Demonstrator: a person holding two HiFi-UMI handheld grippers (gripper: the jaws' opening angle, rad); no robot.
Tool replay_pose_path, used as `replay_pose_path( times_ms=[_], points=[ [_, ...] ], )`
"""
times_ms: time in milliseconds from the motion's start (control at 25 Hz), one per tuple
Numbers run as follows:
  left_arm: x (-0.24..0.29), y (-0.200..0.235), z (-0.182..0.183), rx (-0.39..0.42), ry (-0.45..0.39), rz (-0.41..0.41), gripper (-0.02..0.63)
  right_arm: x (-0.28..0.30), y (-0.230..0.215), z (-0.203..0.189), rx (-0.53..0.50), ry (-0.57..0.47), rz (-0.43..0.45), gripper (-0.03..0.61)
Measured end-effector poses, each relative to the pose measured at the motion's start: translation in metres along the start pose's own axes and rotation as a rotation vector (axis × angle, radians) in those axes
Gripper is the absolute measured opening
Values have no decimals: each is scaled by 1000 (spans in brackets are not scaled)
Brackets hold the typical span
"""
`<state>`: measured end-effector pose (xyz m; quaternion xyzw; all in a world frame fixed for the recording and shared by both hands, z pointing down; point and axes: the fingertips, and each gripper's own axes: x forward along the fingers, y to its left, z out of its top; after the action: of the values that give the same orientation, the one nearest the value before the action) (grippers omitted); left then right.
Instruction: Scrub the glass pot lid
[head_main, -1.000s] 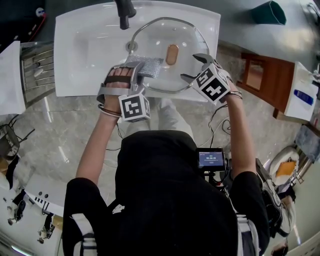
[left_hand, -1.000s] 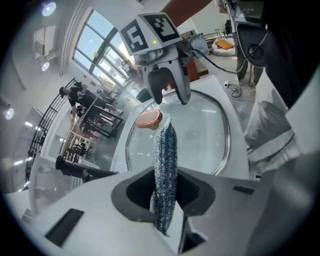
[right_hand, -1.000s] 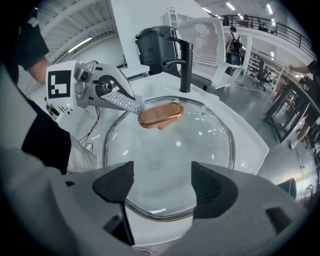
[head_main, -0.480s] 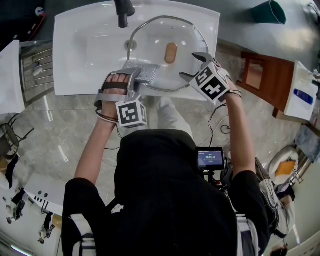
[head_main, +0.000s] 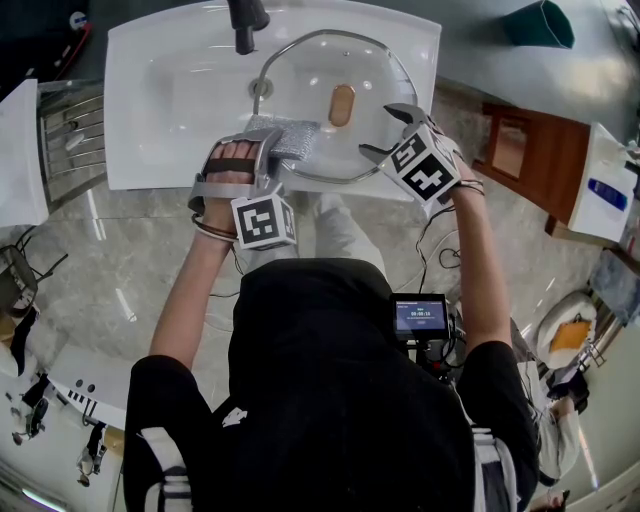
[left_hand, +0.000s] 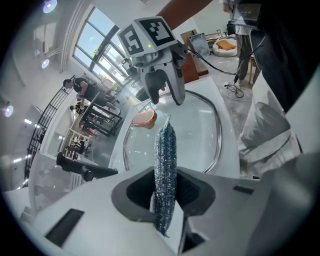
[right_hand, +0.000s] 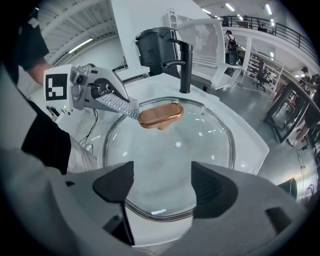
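Note:
The glass pot lid lies in the white sink, its copper-coloured handle facing up. My left gripper is shut on a silver scouring pad, which rests against the lid's near-left rim. In the left gripper view the scouring pad stands pinched between the jaws, pointing at the lid. My right gripper is open at the lid's near-right edge. In the right gripper view the lid's rim runs between the wide-apart jaws, with the lid's handle beyond.
A black faucet rises at the sink's far side, close to the lid. A wire rack stands left of the sink. A wooden stool and a teal bin are to the right. The floor is marble.
My left gripper with the scouring pad has slid slightly nearer and to the left along the lid's rim. The right gripper and the lid have hardly moved.

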<state>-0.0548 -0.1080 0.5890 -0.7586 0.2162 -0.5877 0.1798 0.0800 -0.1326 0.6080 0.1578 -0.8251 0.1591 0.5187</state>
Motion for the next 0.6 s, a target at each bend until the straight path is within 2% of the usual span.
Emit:
replay_pose_path(
  times_ms=[280,600],
  points=[
    [8,13,1,5,-4,20,78,1,0,0,-4,-1,4,336],
    [20,33,1,-25,-5,40,78,0,1,0,-3,-4,4,336]
  ],
)
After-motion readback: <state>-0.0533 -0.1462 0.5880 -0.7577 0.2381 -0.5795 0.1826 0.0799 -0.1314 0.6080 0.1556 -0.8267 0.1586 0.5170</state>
